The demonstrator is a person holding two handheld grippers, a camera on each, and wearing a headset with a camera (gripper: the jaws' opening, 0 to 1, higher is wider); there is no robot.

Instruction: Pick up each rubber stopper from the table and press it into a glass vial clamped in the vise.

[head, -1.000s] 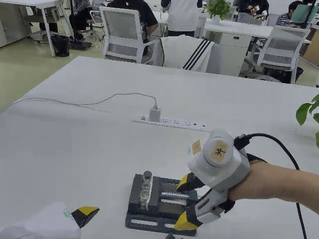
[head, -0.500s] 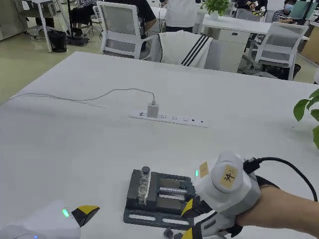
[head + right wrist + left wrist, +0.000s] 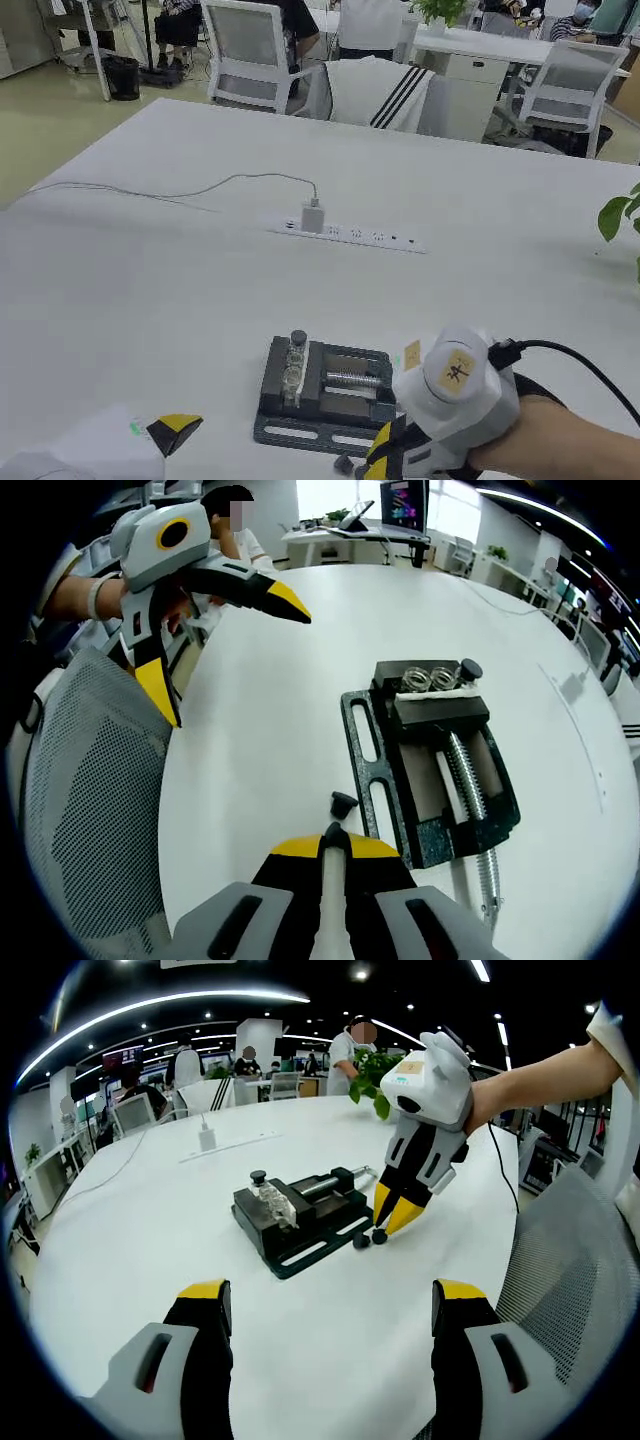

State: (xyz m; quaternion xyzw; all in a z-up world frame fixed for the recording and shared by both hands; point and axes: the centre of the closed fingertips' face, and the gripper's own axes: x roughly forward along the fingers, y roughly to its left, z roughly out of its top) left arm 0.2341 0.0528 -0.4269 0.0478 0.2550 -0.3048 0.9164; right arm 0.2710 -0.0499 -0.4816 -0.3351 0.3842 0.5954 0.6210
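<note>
Yellow tips: one pair closed, one pair wide

The right tongs [image 3: 394, 1222] point steeply down at the white bench [image 3: 130, 1220] from a forearm [image 3: 530, 1075]. Their jaws are drawn together over one of two loose stoppers [image 3: 361, 1241] lying just beside the vise [image 3: 310, 1222]; whether they pinch it cannot be told. The left tongs [image 3: 330, 1298] sit low and level, jaws spread wide and empty, well apart from the vise. The right gripper view looks onto the glass vials [image 3: 425, 678] clamped in a row, the end one bearing a seated stopper [image 3: 468, 668]. The head view adds a power strip [image 3: 345, 236] farther back.
</note>
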